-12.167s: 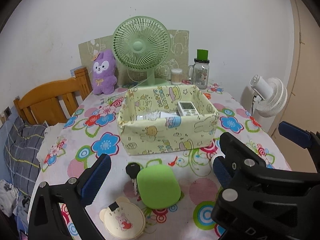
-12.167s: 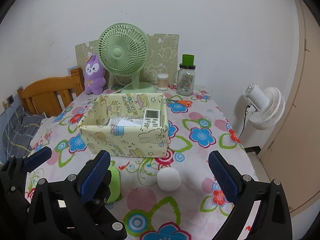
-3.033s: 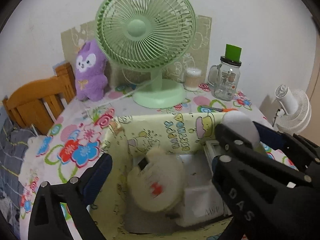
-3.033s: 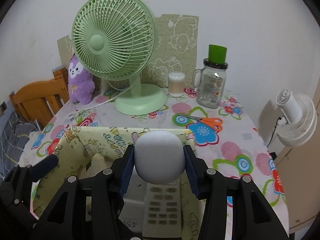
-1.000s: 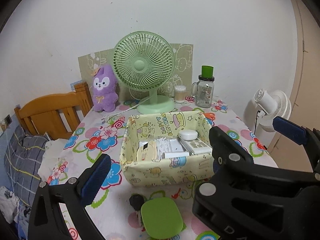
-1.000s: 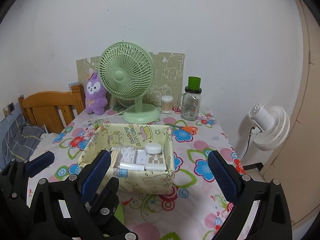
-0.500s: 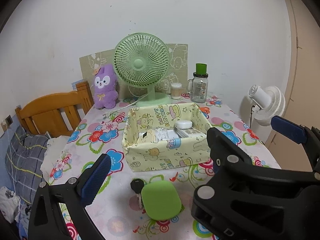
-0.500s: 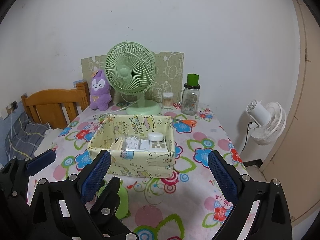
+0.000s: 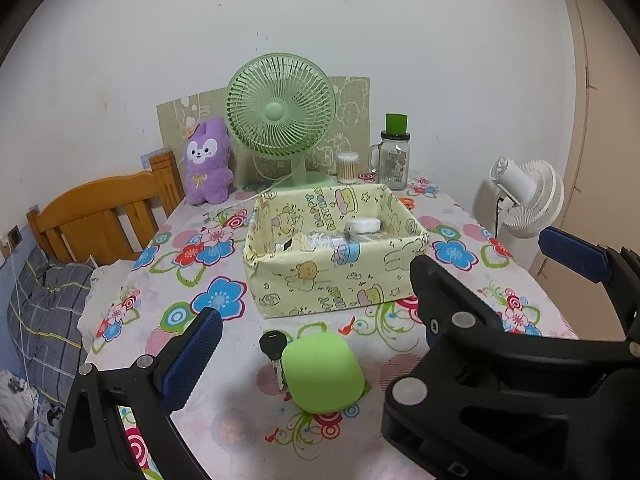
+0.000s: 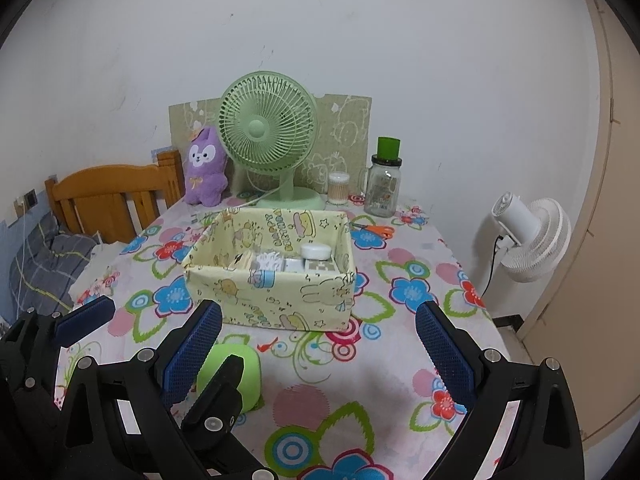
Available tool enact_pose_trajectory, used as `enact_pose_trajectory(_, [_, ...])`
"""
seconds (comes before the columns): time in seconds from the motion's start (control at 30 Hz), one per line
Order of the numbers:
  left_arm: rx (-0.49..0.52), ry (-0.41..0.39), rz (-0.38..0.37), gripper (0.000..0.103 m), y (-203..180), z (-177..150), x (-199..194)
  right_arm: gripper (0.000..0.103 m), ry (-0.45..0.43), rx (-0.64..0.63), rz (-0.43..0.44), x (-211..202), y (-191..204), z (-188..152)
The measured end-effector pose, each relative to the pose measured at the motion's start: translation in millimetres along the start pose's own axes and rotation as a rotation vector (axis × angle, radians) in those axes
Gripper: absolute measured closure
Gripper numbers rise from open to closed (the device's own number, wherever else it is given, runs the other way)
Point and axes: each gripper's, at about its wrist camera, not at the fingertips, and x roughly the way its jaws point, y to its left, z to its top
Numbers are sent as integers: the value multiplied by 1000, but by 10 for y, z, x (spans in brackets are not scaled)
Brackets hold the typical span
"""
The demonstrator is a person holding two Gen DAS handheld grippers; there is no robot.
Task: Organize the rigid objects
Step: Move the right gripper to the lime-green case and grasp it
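A white wall backs a table (image 9: 168, 344) under a flowered cloth, with a green desk fan (image 9: 280, 116), a purple plush (image 9: 208, 160), a cotton-swab jar (image 9: 347, 167) and a lidded glass jar (image 9: 394, 160) standing along its far edge, well ahead of both claws. Between those and the claws sits the yellow fabric box (image 9: 336, 272), already loaded: a white rounded case (image 10: 317, 251) rests on top toward its right end, with a remote-like pad, a tangle of white cord and a pale flat case beside it, though the smaller items are hard to tell apart. The left gripper (image 9: 316, 344) hangs with its jaws spread wide and empty; directly between its fingers, just ahead on the cloth, lies the green rounded case (image 9: 323, 372), and touching that case's left edge is a black-headed key (image 9: 272, 345). The right gripper (image 10: 316, 344) is likewise spread wide and carries nothing; the green case shows low to its left, partly behind the left gripper's finger, and the box stands straight ahead of it. Orange scissors (image 10: 378, 230) lie beyond the box, ahead and slightly right of the right gripper. By my judgement most of the sorting is done, and the green case and the key are what is left outside the box; whether the scissors belong in it I cannot say.
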Motion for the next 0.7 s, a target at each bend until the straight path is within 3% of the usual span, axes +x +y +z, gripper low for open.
enact_pose_trajectory(0.7, [-14, 95, -19, 0, 212, -408, 457, 4, 74, -20, 35, 467, 232, -381])
